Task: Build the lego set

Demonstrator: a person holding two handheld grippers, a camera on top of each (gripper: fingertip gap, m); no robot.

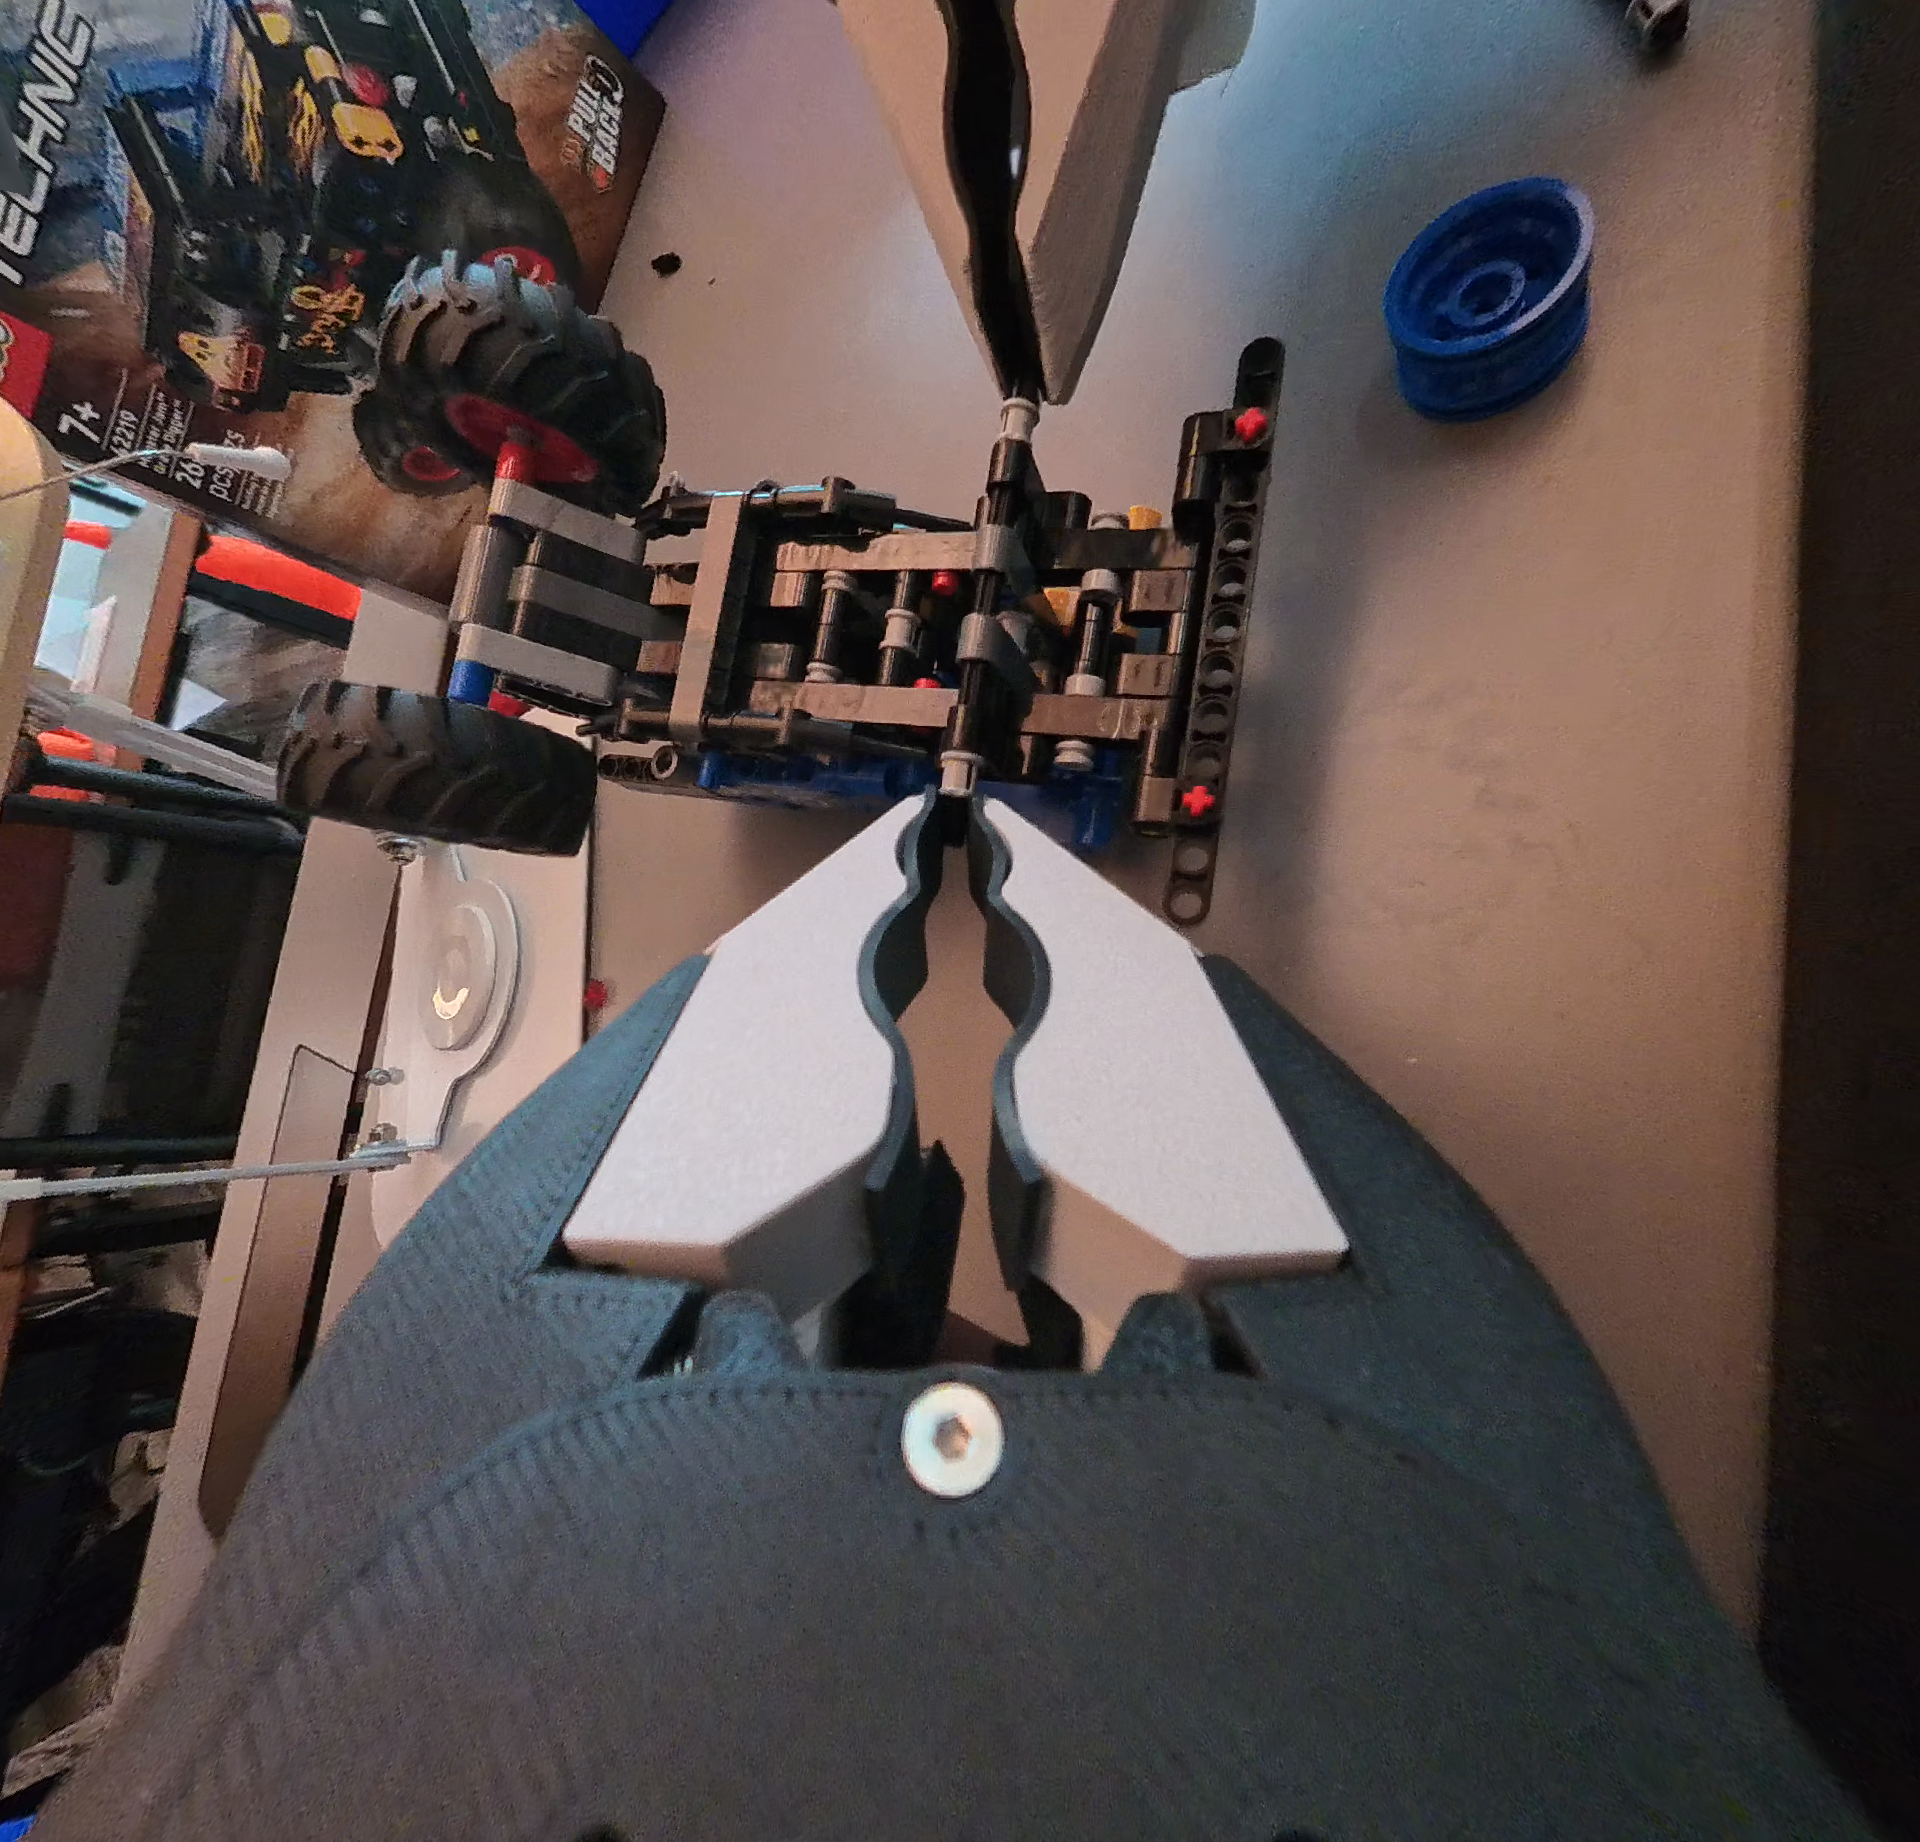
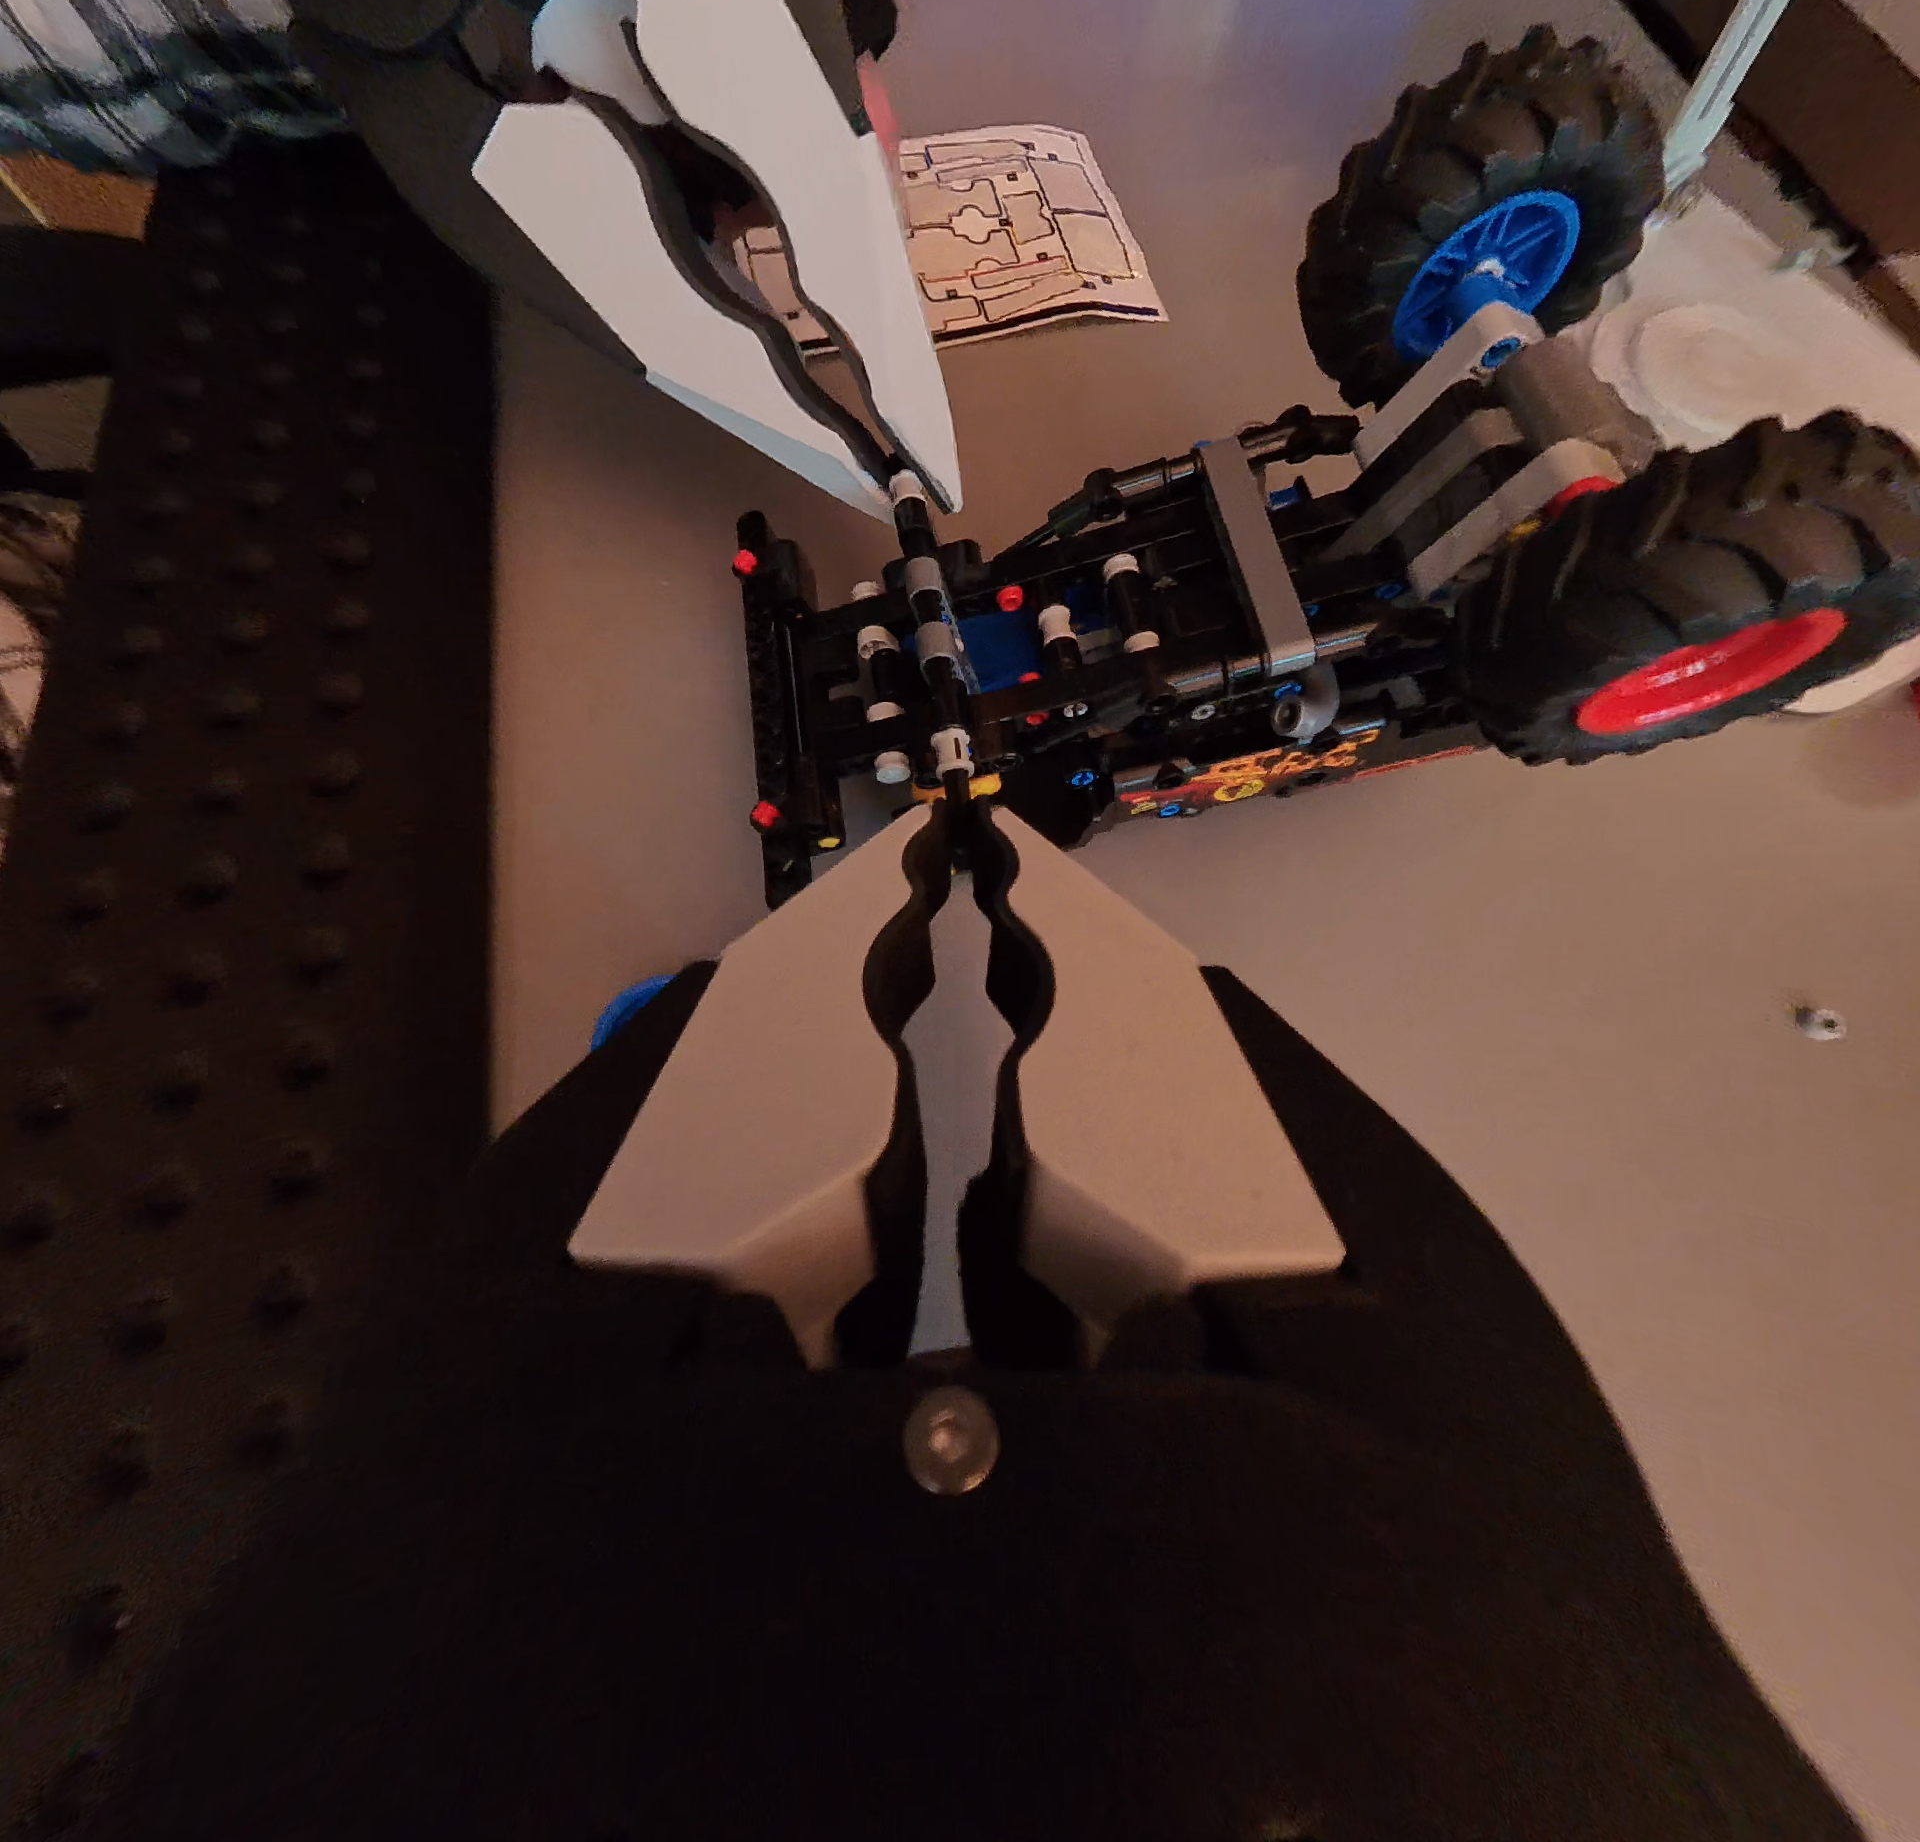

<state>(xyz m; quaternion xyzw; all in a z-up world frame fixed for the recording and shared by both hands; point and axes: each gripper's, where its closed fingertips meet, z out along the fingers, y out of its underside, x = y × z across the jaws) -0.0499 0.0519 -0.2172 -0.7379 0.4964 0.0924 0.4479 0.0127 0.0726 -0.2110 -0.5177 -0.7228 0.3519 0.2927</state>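
Left gripper (image 1: 951, 818) and right gripper (image 2: 958, 836), jaws nearly closed, each pinching 1 end of the black axle (image 1: 987, 587) at frame centre; uneven pull could tilt the truck frame (image 1: 935, 639) or slip the axle out.

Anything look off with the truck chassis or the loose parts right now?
The chassis has big tires on one end only; the other axle is bare, pinched at both ends by the grippers. One blue wheel rim lies loose. Nothing looks broken.

left wrist: close, looks down | right wrist: close, opposite side | shared: chassis (image 1: 914, 629) (image 2: 1039, 670)
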